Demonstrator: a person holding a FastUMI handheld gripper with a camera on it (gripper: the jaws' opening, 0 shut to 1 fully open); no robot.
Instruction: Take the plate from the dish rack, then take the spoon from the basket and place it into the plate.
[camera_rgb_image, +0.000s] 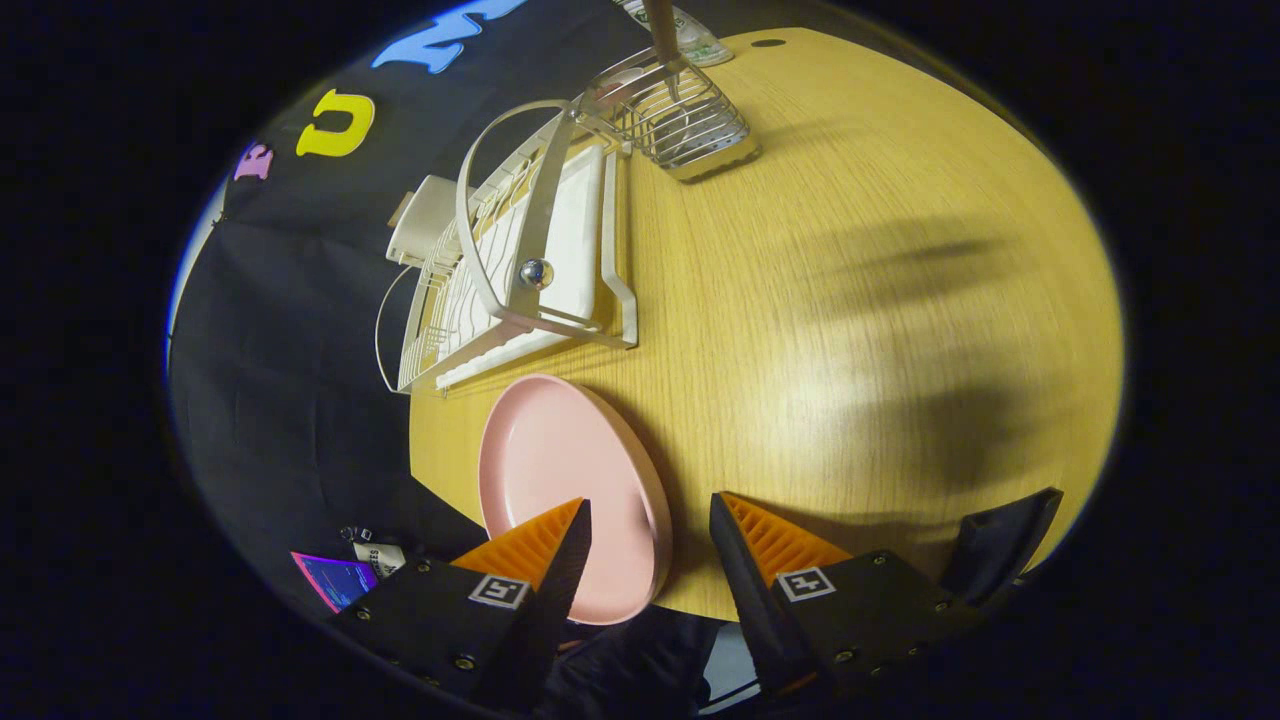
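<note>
A pink plate (560, 480) lies flat on the wooden table (860, 320), close to the table's edge and just short of the white dish rack (520, 270). My gripper (650, 500) hovers open over the plate's near side. One finger is above the plate's inside and the other above bare table, with the plate's rim in the gap between them. Far beyond the rack stands a wire basket (695, 125). A spoon (662, 35) stands upright in it, with its handle sticking out of the top.
A white box (425, 220) sits behind the rack against the black cloth wall. A clear bottle (700, 40) stands behind the basket. Off the table's edge, beside the fingers, lies a small lit screen (335, 580). Bare tabletop stretches beyond the fingers.
</note>
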